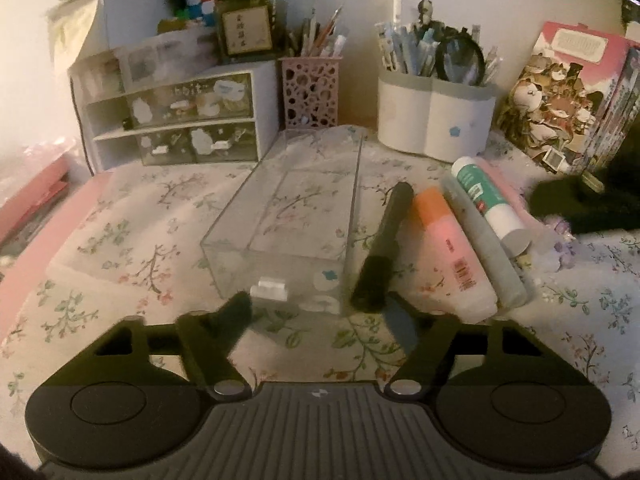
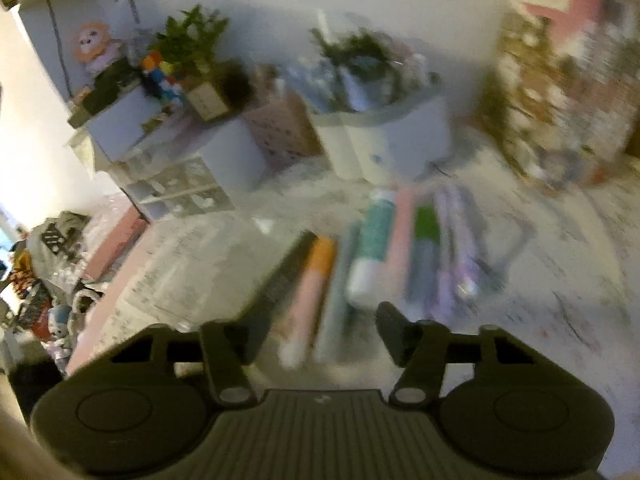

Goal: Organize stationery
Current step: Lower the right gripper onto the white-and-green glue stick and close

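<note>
A clear plastic box (image 1: 288, 216) with a white handle (image 1: 269, 289) lies lengthwise on the floral cloth. My left gripper (image 1: 318, 314) flanks its near end, jaws wide and shut on it. Right of the box lie a black marker (image 1: 384, 248), an orange-pink highlighter (image 1: 448, 248), a grey pen (image 1: 484, 248) and a green-white glue stick (image 1: 488, 204). The right wrist view is blurred. There my right gripper (image 2: 324, 332) stands open over the near ends of the highlighter (image 2: 314, 284) and grey pen (image 2: 340, 292), with the marker (image 2: 288, 276) by its left finger and the glue stick (image 2: 372, 248) ahead.
At the back stand a small drawer cabinet (image 1: 176, 120), a pink perforated pen cup (image 1: 310, 92), a white pen holder (image 1: 436, 120) and books (image 1: 568, 96). A dark blurred shape (image 1: 580, 208) sits at the right edge. More pens (image 2: 426, 248) lie right of the glue stick.
</note>
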A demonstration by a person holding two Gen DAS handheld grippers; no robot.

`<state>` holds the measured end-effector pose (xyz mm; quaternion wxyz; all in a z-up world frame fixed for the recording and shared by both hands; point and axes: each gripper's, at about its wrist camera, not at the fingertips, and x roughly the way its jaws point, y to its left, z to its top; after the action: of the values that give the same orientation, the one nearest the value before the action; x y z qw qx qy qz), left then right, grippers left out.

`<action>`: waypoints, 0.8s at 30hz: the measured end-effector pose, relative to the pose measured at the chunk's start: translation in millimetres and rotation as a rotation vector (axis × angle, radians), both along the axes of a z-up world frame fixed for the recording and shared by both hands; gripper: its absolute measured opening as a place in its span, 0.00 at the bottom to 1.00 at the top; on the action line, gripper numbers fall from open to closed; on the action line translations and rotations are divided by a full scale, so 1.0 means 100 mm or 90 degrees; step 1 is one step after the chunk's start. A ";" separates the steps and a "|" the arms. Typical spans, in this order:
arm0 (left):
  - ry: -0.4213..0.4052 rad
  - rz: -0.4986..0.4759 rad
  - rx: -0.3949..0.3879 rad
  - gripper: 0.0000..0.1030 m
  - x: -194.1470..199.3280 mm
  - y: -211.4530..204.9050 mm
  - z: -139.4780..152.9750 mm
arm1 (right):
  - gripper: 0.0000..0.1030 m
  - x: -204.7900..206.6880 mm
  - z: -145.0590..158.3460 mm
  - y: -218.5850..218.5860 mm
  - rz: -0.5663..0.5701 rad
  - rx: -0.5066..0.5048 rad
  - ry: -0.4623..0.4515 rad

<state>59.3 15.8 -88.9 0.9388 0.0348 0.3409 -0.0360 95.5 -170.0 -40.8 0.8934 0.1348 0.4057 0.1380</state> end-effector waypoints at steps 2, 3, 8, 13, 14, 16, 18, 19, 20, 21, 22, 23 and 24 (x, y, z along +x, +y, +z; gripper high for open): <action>-0.006 -0.006 0.007 0.64 -0.02 -0.02 0.00 | 0.39 0.18 -0.02 0.05 0.009 0.008 -0.006; -0.007 -0.009 0.008 0.64 -0.02 -0.03 0.00 | 0.38 0.26 -0.03 0.07 0.008 0.006 -0.006; -0.026 0.004 0.007 0.90 -0.10 0.08 0.12 | 0.33 0.54 -0.10 0.09 -0.005 -0.020 0.001; -0.056 -0.008 0.017 0.95 0.06 0.13 0.16 | 0.33 0.61 -0.18 0.04 -0.018 -0.025 0.014; -0.056 -0.011 0.028 0.94 0.12 0.11 0.13 | 0.33 0.63 -0.20 0.03 -0.020 -0.023 0.018; -0.048 -0.014 0.017 0.91 0.22 0.13 0.08 | 0.33 0.66 -0.20 0.02 -0.020 -0.021 0.019; -0.039 -0.009 -0.053 0.77 0.26 0.24 0.04 | 0.32 0.71 -0.20 0.02 -0.020 -0.023 0.014; -0.032 -0.003 -0.068 0.73 0.27 0.26 0.04 | 0.25 0.73 -0.20 0.02 -0.016 -0.019 0.012; -0.037 -0.002 -0.055 0.72 0.24 0.24 0.03 | 0.16 0.77 -0.22 0.02 -0.012 -0.014 0.016; -0.048 -0.002 -0.036 0.72 0.20 0.19 0.03 | 0.09 0.80 -0.24 0.03 -0.007 -0.015 0.026; -0.053 -0.004 -0.021 0.71 0.15 0.15 0.02 | 0.04 0.83 -0.27 0.06 0.001 -0.026 0.034; -0.053 -0.005 -0.018 0.71 0.10 0.12 0.01 | 0.00 0.84 -0.30 0.09 0.006 -0.046 0.037; -0.051 0.000 -0.021 0.70 0.07 0.12 0.01 | 0.00 0.84 -0.32 0.09 0.006 -0.055 0.038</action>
<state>66.0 27.5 -88.1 0.9522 0.0209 0.3021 -0.0406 179.9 -161.0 -73.1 0.8851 0.0980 0.4387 0.1204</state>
